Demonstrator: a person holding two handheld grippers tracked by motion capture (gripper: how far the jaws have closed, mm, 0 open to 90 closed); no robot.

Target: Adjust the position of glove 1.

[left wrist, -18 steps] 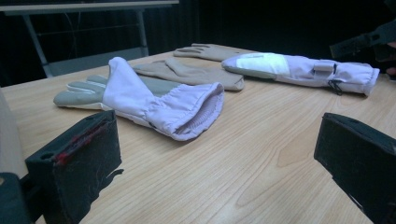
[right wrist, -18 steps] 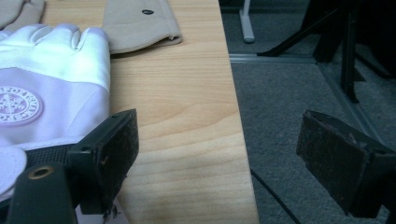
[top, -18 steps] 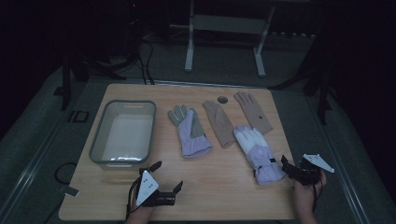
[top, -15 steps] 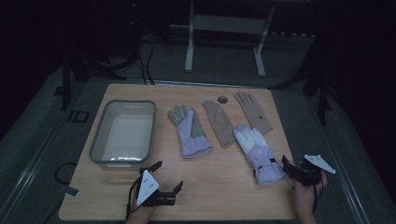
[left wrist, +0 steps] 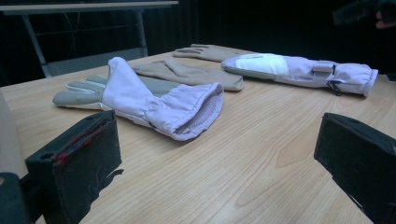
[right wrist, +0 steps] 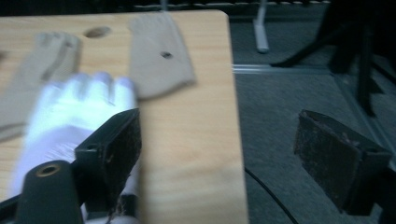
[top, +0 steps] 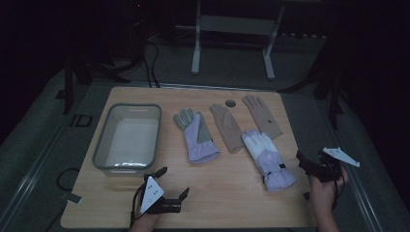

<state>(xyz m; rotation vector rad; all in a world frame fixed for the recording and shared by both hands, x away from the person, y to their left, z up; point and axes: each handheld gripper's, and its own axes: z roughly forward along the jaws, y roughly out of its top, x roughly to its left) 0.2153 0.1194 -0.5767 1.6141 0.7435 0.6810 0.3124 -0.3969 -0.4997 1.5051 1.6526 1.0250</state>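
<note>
my left gripper (top: 173, 191): jaws spread, nothing held, low over table (top: 227, 193) front edge | my right gripper (top: 309, 166): jaws spread, nothing held, at table's right edge beside white-lilac glove (top: 267, 157) | grey-lilac glove (top: 197, 135) lies mid-table

light: dim, dark surround | right gripper view: motion-blurred | left: sharp

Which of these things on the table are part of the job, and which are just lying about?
Likely in the job:
lilac ski gloves and
tan gloves and
clear bin
both grippers, left and right, jaws open

Lying about:
floor cable
metal stand
</note>
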